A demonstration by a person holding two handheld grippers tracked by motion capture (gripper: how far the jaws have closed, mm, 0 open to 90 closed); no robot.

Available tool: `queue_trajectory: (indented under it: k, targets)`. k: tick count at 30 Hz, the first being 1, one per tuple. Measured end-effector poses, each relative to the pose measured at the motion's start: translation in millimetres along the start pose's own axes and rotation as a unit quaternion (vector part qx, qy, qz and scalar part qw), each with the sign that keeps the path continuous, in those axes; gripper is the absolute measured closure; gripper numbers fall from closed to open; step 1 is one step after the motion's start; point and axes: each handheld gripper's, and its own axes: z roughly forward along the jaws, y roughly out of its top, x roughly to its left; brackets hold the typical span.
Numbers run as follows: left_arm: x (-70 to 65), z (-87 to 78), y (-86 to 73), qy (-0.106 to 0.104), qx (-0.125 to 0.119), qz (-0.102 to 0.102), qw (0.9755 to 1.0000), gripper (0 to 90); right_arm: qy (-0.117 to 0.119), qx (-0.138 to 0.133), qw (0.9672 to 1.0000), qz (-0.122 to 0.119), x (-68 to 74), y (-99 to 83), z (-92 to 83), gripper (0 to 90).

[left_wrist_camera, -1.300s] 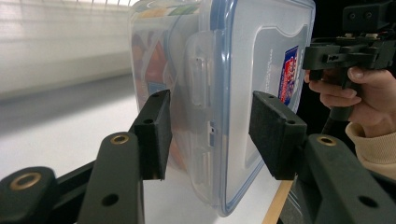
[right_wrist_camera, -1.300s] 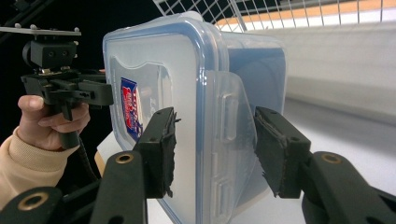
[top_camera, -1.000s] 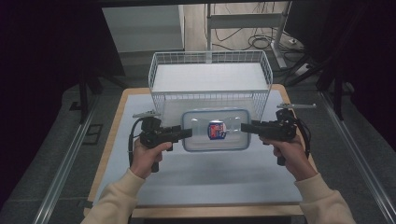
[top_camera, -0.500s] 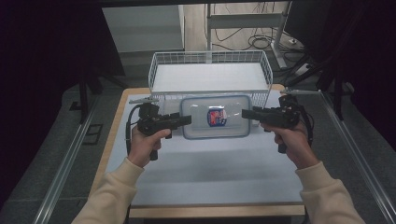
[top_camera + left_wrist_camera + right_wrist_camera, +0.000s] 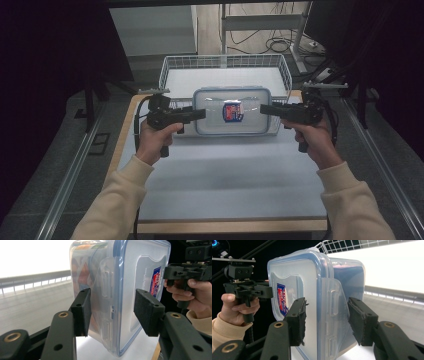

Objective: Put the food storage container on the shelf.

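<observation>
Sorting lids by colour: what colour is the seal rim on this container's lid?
Blue, on a clear lid; clearest in the right gripper view.

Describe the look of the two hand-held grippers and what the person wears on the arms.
Both the left hand-held gripper and the right hand-held gripper are matte black with pistol-style handles. Each carries a grey plate on top and trails a black cable. Their jaws are black bars with brass-coloured pivot bushings and flat rectangular black pads; the right one's pads look frayed at the edges. The sleeves are cream.
</observation>
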Motion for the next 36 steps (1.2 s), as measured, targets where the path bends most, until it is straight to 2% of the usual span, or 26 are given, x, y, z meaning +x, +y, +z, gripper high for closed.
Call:
queue_trajectory:
  k: [12,25,36]
  targets:
    - [13.1,9.0,29.6,-0.006,-0.001,-0.004,1.0,49.9,-0.005,-0.011,0.9999,0.003,-12.0,28.7,6.7,50.1]
    - [27.1,10.7,43.5,-0.012,-0.007,-0.01,0.9999,49.9,-0.009,-0.008,0.9999,0.003,-14.4,46.0,16.4,50.1]
    - [42.4,18.7,69.4,-0.013,-0.001,-0.016,0.9998,49.8,-0.012,-0.007,0.9998,0.013,-25.9,66.3,27.0,50.1]
